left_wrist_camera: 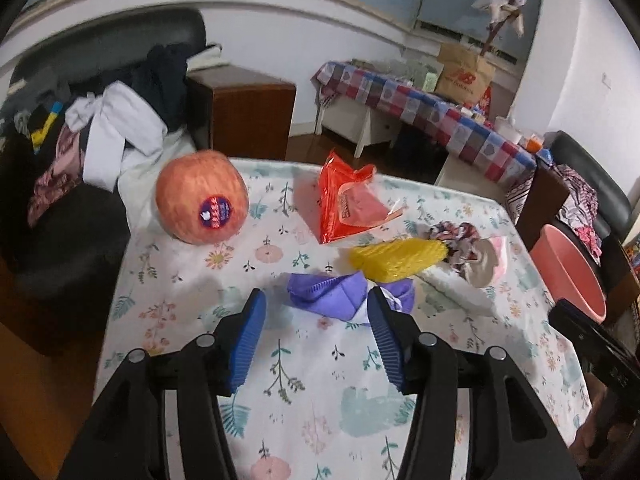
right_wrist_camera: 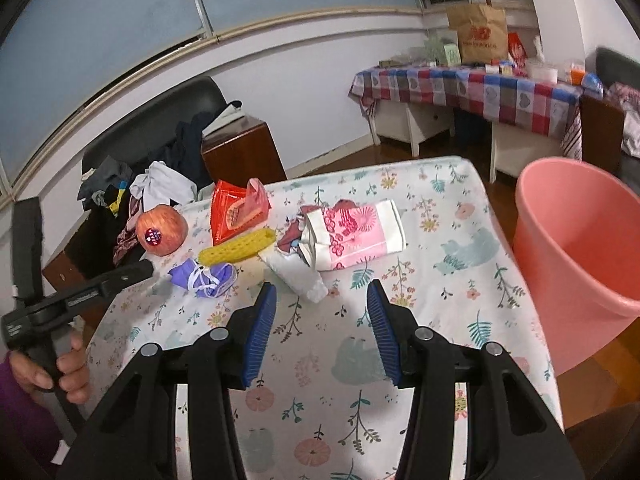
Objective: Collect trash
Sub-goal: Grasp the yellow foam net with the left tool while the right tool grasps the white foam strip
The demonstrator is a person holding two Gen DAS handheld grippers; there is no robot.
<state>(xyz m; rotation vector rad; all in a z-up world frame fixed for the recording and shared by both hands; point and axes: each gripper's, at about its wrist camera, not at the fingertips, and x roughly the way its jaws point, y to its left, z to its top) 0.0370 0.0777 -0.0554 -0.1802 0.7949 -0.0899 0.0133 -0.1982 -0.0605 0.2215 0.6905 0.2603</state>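
Blue-padded fingers (left_wrist_camera: 256, 320) of the left gripper (left_wrist_camera: 316, 312) sat closest to the lens, spread apart, nothing between them. They hovered low over the floral worktop (left_wrist_camera: 312, 408), tips just short of the purple mask (left_wrist_camera: 340, 292); right tip overlapped its edge in view (contact unclear).

Left wrist view, left to right:
- apple (left_wrist_camera: 202, 198) with sticker, near the worktop's far-left corner
- red wrapper (left_wrist_camera: 348, 204), crumpled, far side
- yellow foam net (left_wrist_camera: 396, 260), just behind the mask, touching it
- pink floral pouch (left_wrist_camera: 476, 256), end-on, right of the net
- pink bucket (left_wrist_camera: 568, 268), off the worktop's right edge

Right gripper (right_wrist_camera: 322, 300) was also spread wide and empty, held above the worktop. Right wrist view, left to right:
- person's hand (right_wrist_camera: 68, 368) gripping the left tool's handle
- apple, mask with white ear loops, foam net, red wrapper clustered far-left
- white crumpled wrapper (right_wrist_camera: 298, 274), just ahead of the left pad
- pink floral pouch lying flat beyond it, touching it
- bucket beside the right edge, interior mostly out of frame
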